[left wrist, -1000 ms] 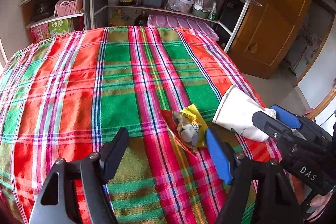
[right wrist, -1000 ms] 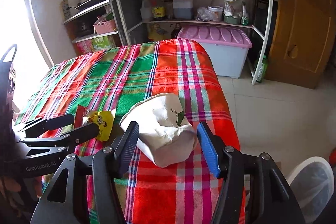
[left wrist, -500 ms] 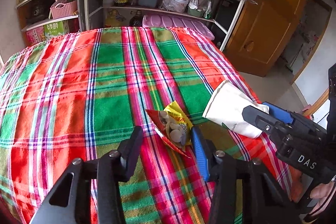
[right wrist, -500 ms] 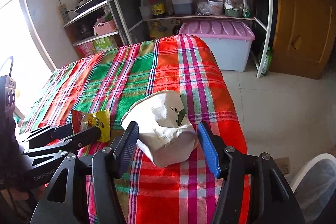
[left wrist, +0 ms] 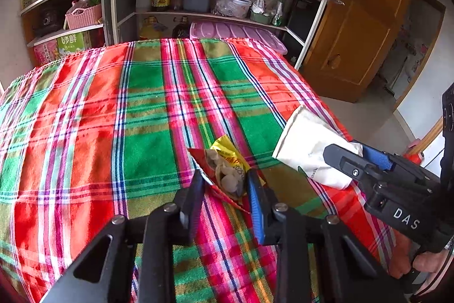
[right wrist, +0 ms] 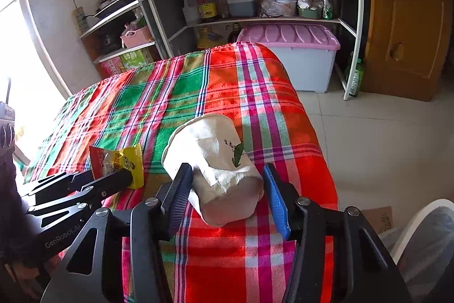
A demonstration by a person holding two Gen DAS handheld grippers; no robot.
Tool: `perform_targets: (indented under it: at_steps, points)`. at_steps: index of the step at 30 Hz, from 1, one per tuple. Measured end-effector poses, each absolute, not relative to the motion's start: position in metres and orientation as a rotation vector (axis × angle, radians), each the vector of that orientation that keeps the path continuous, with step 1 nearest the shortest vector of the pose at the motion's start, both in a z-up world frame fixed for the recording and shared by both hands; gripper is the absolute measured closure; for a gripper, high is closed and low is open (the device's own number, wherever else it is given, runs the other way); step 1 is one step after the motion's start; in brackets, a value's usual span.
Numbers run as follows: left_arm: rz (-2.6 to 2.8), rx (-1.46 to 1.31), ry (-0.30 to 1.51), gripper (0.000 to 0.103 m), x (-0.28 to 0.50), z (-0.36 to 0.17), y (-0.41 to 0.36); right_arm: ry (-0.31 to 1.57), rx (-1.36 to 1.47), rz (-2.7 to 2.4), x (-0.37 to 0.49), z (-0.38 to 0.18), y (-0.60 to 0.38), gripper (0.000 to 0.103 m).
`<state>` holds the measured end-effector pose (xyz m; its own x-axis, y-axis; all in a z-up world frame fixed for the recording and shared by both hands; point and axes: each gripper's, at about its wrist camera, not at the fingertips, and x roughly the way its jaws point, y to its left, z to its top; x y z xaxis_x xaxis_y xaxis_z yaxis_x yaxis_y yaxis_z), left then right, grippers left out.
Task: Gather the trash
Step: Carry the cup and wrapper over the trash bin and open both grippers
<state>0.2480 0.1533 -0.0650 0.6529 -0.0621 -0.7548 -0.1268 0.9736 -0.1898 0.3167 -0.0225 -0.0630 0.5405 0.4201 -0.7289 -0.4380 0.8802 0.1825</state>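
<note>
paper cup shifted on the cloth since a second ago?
No. In the right wrist view the paper cup lies on the same plaid stripes of the tablecloth, while the right gripper's jaws have been closing around it.

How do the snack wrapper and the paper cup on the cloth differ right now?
The snack wrapper is red and yellow, flat and torn open; the paper cup is white, bulky and crumpled, lying on its side. The wrapper sits between the left tongs, which have just been closing; the cup between the wider right tongs. Both lie on the plaid tablecloth.
</note>
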Motion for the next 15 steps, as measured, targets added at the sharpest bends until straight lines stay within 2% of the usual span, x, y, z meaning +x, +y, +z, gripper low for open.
perform_targets:
  at_steps: [6, 15]
  points:
    - [0.033, -0.213, 0.849, 0.073, 0.243, -0.06, 0.15, 0.842, -0.017, 0.489, 0.312, -0.061, -0.025, 0.058]
    - [0.019, -0.206, 0.824, 0.073, 0.228, -0.045, 0.142, 0.803, 0.032, 0.478, 0.297, -0.046, -0.041, 0.058]
